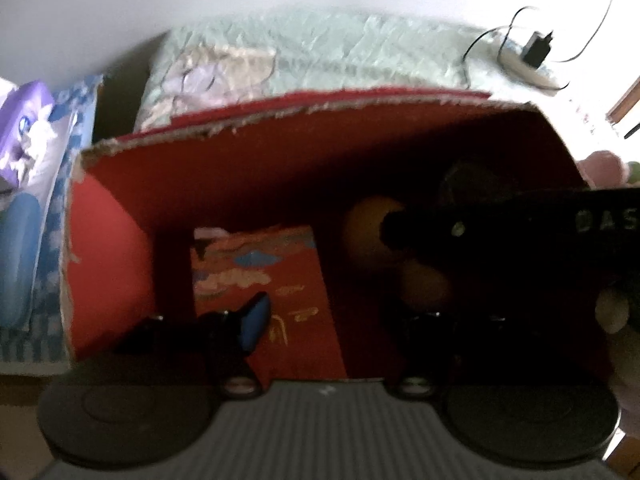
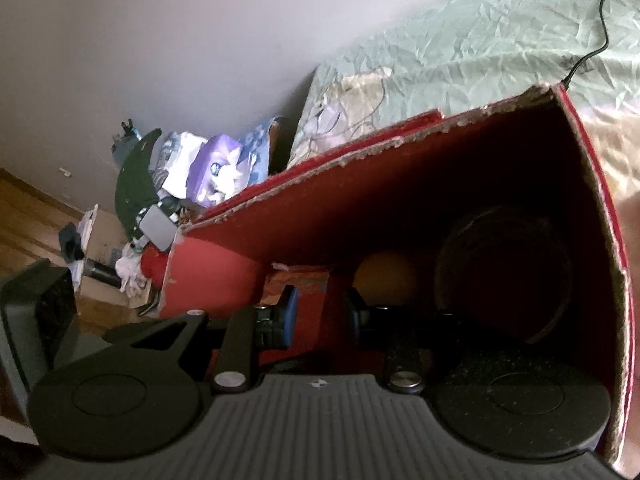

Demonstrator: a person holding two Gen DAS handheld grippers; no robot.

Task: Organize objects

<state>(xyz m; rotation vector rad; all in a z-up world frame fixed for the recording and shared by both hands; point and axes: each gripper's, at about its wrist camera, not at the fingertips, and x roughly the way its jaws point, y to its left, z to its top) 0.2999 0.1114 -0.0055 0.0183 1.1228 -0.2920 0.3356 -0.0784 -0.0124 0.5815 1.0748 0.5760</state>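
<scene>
We peer into the torn red cardboard box (image 1: 120,208) beside the bed (image 2: 460,48), where a red envelope (image 1: 264,280) lies flat on its floor near a yellow ball (image 1: 368,236). The envelope looks light, thin and bendable, best pinched at an edge. Both the left gripper (image 1: 340,320) and right gripper (image 2: 320,304) hang inside, fingers part open, gripping nothing.

Bed with crinkled pale green cover (image 2: 480,40), torn red cardboard box (image 1: 120,208) resting against it, black cable (image 2: 600,32) across cover

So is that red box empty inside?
No, the red box already holds a patterned red packet, a yellowish ball and a dark round tin.
</scene>
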